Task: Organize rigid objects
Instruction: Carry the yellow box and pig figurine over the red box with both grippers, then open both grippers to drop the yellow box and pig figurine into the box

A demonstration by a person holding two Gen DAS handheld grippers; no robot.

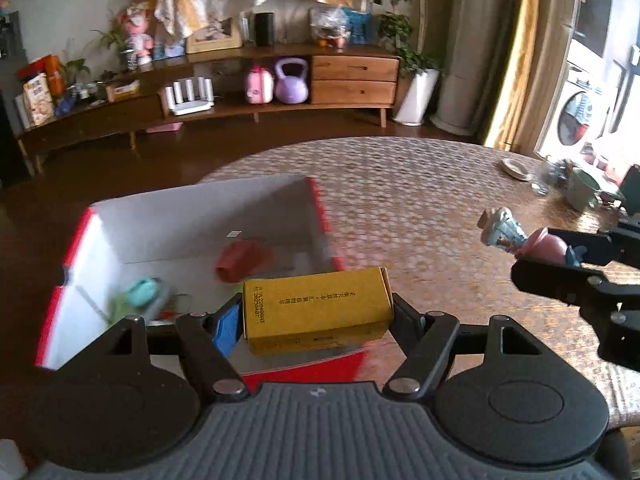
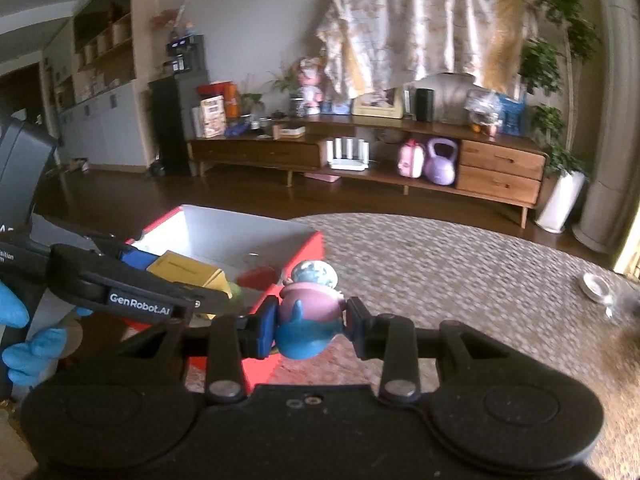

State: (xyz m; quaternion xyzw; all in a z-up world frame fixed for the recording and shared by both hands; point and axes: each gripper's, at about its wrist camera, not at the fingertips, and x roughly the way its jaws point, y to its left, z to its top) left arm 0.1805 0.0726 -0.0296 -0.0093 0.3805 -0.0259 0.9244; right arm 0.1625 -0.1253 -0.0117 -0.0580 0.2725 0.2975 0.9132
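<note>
My left gripper (image 1: 316, 314) is shut on a yellow carton (image 1: 316, 308) with black print, held over the near right corner of a red-and-white open box (image 1: 192, 220). Inside the box lie a red toy (image 1: 244, 260) and a teal toy (image 1: 140, 292). My right gripper (image 2: 310, 320) is shut on a pink-and-blue toy figurine (image 2: 310, 312); in the left wrist view that figurine (image 1: 520, 236) hangs above the table, right of the box. The right wrist view shows the left gripper (image 2: 192, 280) with the yellow carton (image 2: 184, 272) over the box (image 2: 304, 252), and a blue-gloved hand (image 2: 28, 344).
The round table (image 1: 420, 200) has a patterned cloth. At its far right stand a green mug (image 1: 584, 190), a small plate (image 1: 516, 168) and some glassware. Behind the table, a long wooden sideboard (image 1: 352, 76) runs along the wall.
</note>
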